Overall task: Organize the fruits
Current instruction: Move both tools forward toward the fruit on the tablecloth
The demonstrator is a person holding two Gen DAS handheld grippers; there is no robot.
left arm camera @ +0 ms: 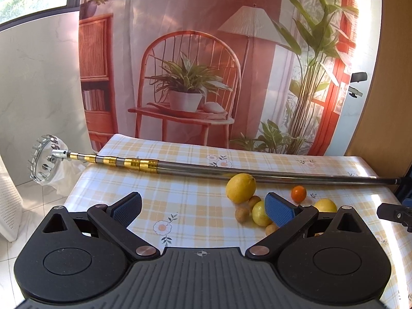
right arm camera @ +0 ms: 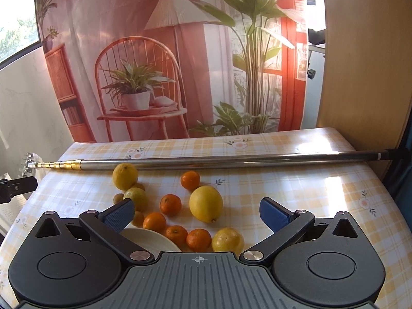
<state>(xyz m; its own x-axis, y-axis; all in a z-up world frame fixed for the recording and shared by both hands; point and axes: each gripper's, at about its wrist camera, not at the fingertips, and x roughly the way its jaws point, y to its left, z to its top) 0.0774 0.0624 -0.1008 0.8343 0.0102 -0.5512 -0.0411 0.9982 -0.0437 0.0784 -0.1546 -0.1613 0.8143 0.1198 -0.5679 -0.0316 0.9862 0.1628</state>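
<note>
Both tongs, the left tongs (left arm camera: 203,209) and the right tongs (right arm camera: 197,212), are being held spread and empty. The fruits (right arm camera: 206,204) are lying loose mid-counter (right arm camera: 322,193), near a white plate (right arm camera: 152,239). One fruit should be pinched gently around its middle.

Both grippers look alike — the left gripper (left arm camera: 203,208) and right gripper (right arm camera: 197,212) have matte black linkage arms, blue textured pads (left arm camera: 279,211), silver pivot screws, round black discs, and a ribbed grey body with a crosshair mark.
</note>
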